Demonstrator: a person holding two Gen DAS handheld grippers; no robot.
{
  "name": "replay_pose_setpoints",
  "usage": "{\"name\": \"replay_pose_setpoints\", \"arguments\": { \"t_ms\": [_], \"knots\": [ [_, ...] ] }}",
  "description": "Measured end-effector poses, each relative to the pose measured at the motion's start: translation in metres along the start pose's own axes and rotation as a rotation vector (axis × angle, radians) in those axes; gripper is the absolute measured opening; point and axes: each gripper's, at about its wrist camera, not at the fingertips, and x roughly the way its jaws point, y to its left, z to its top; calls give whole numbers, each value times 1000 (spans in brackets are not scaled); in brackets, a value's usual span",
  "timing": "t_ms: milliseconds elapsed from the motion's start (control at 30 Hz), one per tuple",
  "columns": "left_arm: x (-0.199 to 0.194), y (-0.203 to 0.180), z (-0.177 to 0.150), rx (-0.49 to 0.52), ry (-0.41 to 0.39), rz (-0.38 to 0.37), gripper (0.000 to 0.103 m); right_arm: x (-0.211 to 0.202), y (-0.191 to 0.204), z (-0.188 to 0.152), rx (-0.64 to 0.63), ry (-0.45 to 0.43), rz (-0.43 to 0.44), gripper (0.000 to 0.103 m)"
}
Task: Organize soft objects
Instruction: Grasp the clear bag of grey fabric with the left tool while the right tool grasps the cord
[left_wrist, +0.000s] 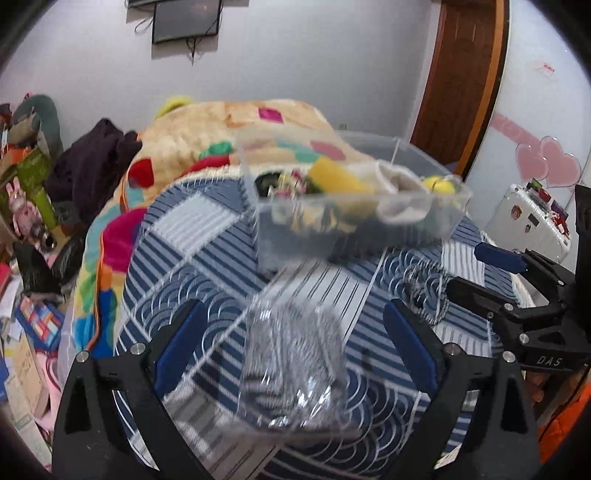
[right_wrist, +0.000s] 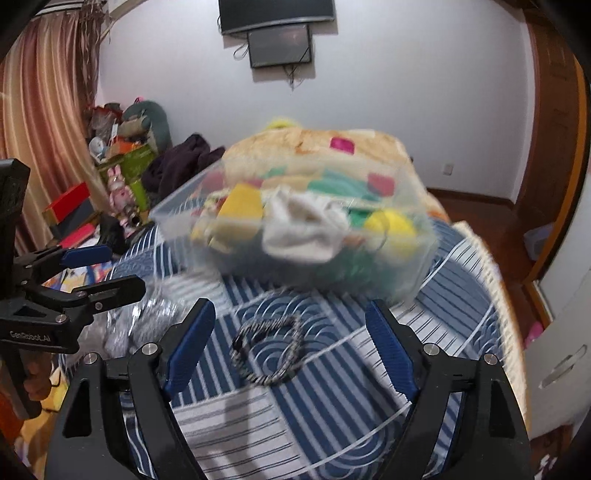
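bedroom, striped bed (right_wrist: 332, 369). clear bin (right_wrist: 413, 273) on it already holds soft stuff. near bin, left out: plastic bag (left_wrist: 291, 369), braided cord (right_wrist: 269, 347). left gripper (left_wrist: 295, 347) and right gripper (right_wrist: 288, 347) fingers spread, nothing held.

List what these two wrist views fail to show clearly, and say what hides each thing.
- Clear bag, left wrist view: contents unreadable, motion blur and glare.
- Clear bin, right wrist view: the items around the white cloth are smeared by blur.
- Left tool, right wrist view: body cut off by the frame edge.
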Motion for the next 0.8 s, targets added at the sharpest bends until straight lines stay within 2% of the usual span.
{"name": "replay_pose_setpoints", "arguments": {
  "t_ms": [100, 233, 267, 333, 433, 467, 633, 733, 800],
  "knots": [
    [4, 4, -12, -23, 9, 12, 97, 10, 4, -7, 4, 42, 24, 81],
    [10, 6, -30, -52, 37, -21, 96, 28, 7, -15, 7, 117, 54, 81],
    [11, 6, -33, -54, 39, -25, 90, 31, 7, -15, 10, 130, 59, 77],
    [11, 3, -38, -32, 20, -7, 87, 33, 9, -18, 5, 138, 50, 70],
    [11, -5, -41, 5, 7, -22, 79, 29, 16, -20, -48, 128, 8, 50],
    [11, -8, -41, 17, 3, -26, 72, 29, 17, -21, -57, 125, 1, 46],
    [9, -15, -40, 44, -1, -43, 50, 25, 17, -20, -65, 111, 13, 23],
    [6, -15, -39, 36, -8, -63, 35, 23, 7, -21, -33, 108, 46, 18],
    [1, -15, -36, 35, -24, -72, 32, 20, 4, -23, -16, 103, 58, 15]
  ]
}}
